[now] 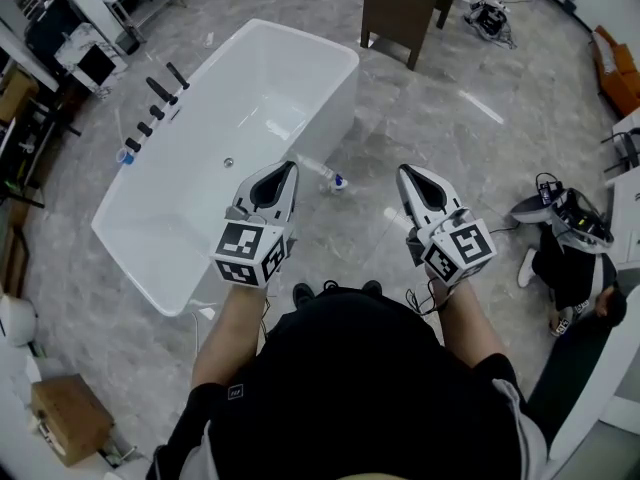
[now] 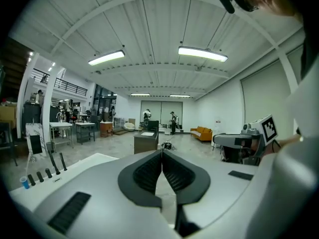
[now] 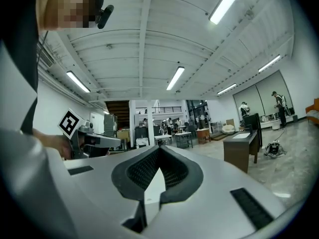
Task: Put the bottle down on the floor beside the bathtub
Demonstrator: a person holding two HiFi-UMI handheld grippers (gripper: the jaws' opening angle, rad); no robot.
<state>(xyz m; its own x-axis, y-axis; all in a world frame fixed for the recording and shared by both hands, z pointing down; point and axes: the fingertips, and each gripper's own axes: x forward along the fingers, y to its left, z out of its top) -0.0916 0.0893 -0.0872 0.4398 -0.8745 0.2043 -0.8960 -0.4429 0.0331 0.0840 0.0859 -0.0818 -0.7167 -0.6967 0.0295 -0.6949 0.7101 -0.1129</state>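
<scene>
Standing by a white bathtub (image 1: 340, 98), a person points both grippers forward. The left gripper (image 1: 288, 168) and the right gripper (image 1: 404, 172) each have their fingers pressed together, with nothing between them. The bottle (image 1: 325, 175), clear with a blue cap, lies on the grey floor (image 1: 430, 118) just beside the bathtub's wall, between and beyond the two grippers.

The white oblong bathtub (image 1: 335, 108) is smooth, glossy; the grey marbled floor (image 1: 450, 158) polished, mirroring light; the small clear bottle (image 1: 322, 173) plastic; the dark brown cabinet (image 1: 400, 13) matt wood.
</scene>
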